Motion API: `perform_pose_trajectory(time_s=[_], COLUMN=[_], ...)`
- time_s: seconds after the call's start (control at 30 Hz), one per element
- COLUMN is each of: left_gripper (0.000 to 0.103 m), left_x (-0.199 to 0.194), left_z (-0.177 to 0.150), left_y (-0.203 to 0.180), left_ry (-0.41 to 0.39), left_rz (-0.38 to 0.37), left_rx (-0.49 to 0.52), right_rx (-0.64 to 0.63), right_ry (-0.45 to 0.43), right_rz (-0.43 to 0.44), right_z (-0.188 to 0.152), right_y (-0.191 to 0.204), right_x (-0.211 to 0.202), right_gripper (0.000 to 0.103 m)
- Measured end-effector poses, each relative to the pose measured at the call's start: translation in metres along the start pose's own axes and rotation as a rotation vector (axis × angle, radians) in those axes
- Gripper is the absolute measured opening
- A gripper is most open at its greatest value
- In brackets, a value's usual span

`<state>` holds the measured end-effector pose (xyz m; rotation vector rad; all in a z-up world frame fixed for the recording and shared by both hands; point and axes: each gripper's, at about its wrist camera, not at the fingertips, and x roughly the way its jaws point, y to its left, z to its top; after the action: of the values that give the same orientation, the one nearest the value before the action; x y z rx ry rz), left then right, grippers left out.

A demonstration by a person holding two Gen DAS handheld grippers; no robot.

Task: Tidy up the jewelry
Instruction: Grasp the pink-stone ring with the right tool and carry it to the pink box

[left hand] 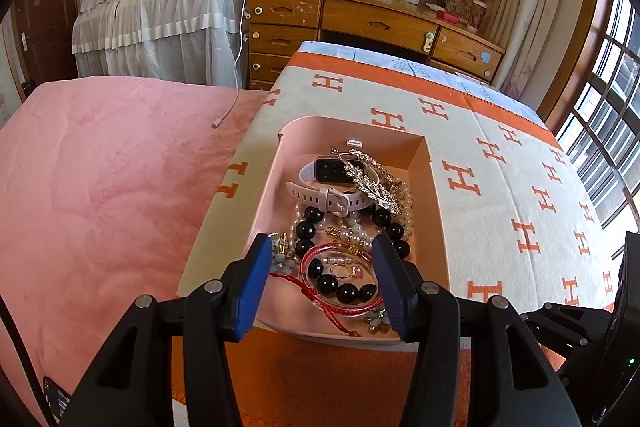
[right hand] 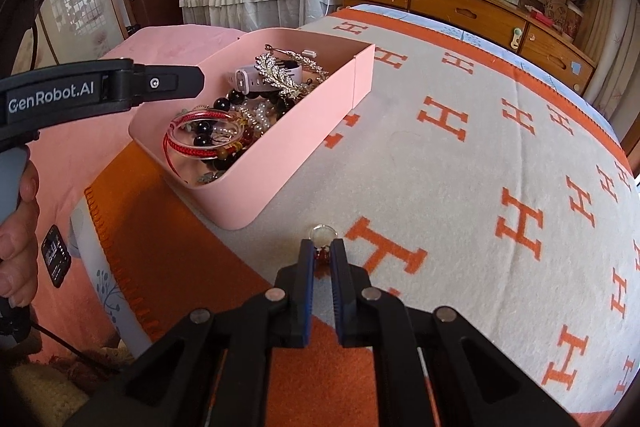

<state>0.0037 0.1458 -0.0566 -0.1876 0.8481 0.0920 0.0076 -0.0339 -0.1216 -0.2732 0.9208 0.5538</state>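
Observation:
A pink box (left hand: pixel 434 211) on the blanket holds a pink-strap watch (left hand: pixel 328 197), a silver leaf hairpiece (left hand: pixel 372 183), pearls (left hand: pixel 405 205), black beads (left hand: pixel 347 291) and a red cord bangle (left hand: pixel 320 251). My left gripper (left hand: pixel 322 255) hovers open over the box's near end, its pads touching nothing. It shows from the side in the right wrist view as the left gripper (right hand: pixel 198 81) above the pink box (right hand: pixel 280 163). On the blanket just in front of the box, my right gripper (right hand: pixel 322 254) is shut on a ring (right hand: pixel 323 231) with a dark red stone.
The cream blanket (right hand: pixel 460 187) with orange H letters covers the bed. A pink quilt (left hand: pixel 100 187) lies to the left with a white cable end (left hand: pixel 218 123) on it. A wooden dresser (left hand: pixel 360 23) stands behind. A person's hand (right hand: pixel 16 227) holds the left gripper's handle.

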Motion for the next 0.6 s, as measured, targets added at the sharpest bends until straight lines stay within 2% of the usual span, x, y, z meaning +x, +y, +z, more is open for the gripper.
perform_pose_trajectory(time_s=[0.13, 0.27, 0.4, 0.5, 0.6], left_gripper=[0.05, 0.055, 0.057, 0.064, 0.077], left_x=[-0.001, -0.003, -0.007, -0.013, -0.021], left_z=[0.001, 0.003, 0.004, 0.004, 0.005], left_y=[0.0, 0.002, 0.001, 0.003, 0.006], left_ry=[-0.005, -0.012, -0.021, -0.042, -0.065], left_rz=[-0.002, 0.0, -0.001, 0.001, 0.01], left_rx=[-0.003, -0.011, -0.016, -0.023, -0.033], right_rx=[0.002, 0.019, 0.072, 0.128, 0.148], right_ry=[-0.028, -0.072, -0.108, -0.136, -0.171], right_rz=[0.008, 0.013, 0.054, 0.112, 0.164], right_z=[0.0, 0.005, 0.018, 0.033, 0.052], right_y=[0.001, -0.004, -0.014, -0.023, -0.024], right_x=[-0.007, -0.018, -0.032, -0.044, -0.055], right_gripper=[0.008, 0.008, 0.008, 0.008, 0.008])
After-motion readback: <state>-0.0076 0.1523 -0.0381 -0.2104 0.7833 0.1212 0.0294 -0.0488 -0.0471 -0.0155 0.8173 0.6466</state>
